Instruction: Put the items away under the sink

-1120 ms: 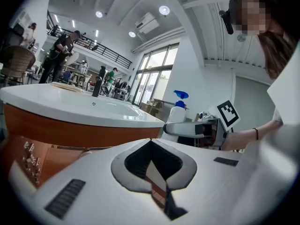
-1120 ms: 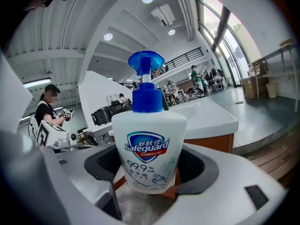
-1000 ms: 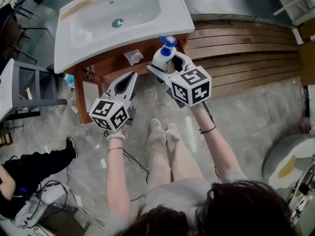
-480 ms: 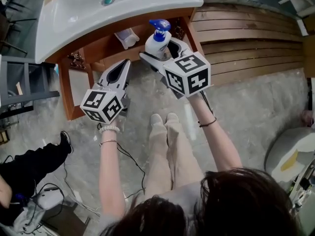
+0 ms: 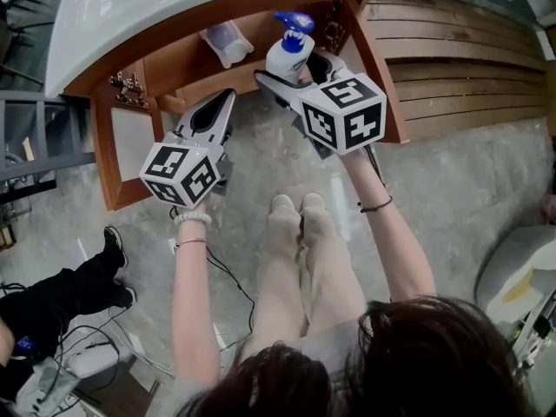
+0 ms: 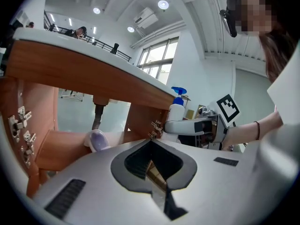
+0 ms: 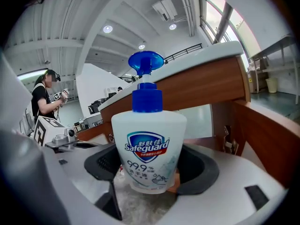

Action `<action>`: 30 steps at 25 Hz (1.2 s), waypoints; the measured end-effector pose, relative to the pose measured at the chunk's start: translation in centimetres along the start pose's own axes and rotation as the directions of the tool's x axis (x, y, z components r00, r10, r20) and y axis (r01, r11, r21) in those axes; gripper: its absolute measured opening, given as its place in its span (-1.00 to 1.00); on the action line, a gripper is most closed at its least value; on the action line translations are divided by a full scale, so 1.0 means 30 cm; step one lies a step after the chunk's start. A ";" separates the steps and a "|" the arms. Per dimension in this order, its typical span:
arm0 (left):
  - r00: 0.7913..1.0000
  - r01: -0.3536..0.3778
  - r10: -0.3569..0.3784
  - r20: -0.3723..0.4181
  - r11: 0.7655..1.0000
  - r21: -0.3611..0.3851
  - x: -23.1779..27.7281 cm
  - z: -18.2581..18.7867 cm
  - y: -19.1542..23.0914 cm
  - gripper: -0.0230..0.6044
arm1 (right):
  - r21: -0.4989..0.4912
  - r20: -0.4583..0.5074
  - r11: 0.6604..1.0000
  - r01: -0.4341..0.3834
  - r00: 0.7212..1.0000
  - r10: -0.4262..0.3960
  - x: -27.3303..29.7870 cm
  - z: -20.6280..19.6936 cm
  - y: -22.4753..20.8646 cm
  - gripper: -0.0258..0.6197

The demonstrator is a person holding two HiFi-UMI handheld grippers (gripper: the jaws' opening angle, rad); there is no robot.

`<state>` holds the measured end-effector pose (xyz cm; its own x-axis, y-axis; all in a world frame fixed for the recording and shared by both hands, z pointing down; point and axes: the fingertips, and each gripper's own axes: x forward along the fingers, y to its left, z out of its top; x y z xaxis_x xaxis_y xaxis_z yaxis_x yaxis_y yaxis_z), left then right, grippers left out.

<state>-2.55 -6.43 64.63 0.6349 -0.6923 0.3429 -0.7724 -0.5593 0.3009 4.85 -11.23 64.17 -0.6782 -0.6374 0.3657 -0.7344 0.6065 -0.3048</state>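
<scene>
Soap first, in the head view: a white plastic soap bottle with a blue pump top [image 5: 288, 59] stands upright between the jaws of the right gripper [image 5: 295, 72]. Those jaws are spread wide and pressed on its two sides, so the bottle is held at the front edge of the open brown wooden cabinet [image 5: 375, 68] under the white sink top [image 5: 130, 11]. The cabinet's shelf [image 5: 187, 63] lies straight ahead of the bottle, toward the top of the picture. The bottle's long axis runs up and down, pump uppermost. A small pale, lilac-tinged plastic item [image 5: 226, 42] already lies on that shelf, left of the bottle and apart from it; the shelf to its right looks bare. The left gripper [image 5: 228, 98] is beside the right one, jaws together on nothing, tip aimed at the shelf's front. In the left gripper view the jaw tips meet with nothing between them. The pale item [image 6: 97, 139] sits ahead on the shelf near the grey drain pipe [image 6: 97, 116], and the bottle [image 6: 176, 114] shows to the right in the other gripper. In the right gripper view the bottle [image 7: 149, 149] fills the middle, its lower body clamped between the dark pads, with the right side panel [image 7: 262, 125] close by. The right hand looks the nearer to the free space, so the coming move is likely a push forward and a set-down on the shelf.
</scene>
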 end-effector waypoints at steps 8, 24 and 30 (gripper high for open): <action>1.000 0.011 -0.011 0.012 1.000 0.020 0.063 -0.059 0.070 -0.94 | -0.018 -0.011 1.000 -0.005 1.000 0.005 0.102 -0.094 -0.051 0.21; 0.998 0.042 -0.046 0.043 0.996 0.077 0.243 -0.188 0.190 -0.94 | -0.045 0.034 0.998 0.043 0.999 -0.042 0.307 -0.198 -0.262 0.21; 0.997 0.049 -0.054 0.051 0.994 0.094 0.297 -0.214 0.234 -0.94 | -0.061 0.053 0.996 0.064 0.997 -0.060 0.375 -0.193 -0.326 0.21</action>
<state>-2.21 -13.59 75.52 0.6740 -0.6835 0.2804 -0.7385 -0.6328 0.2326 4.57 -21.58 76.36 -0.6331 -0.6970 0.3367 -0.7729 0.5927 -0.2266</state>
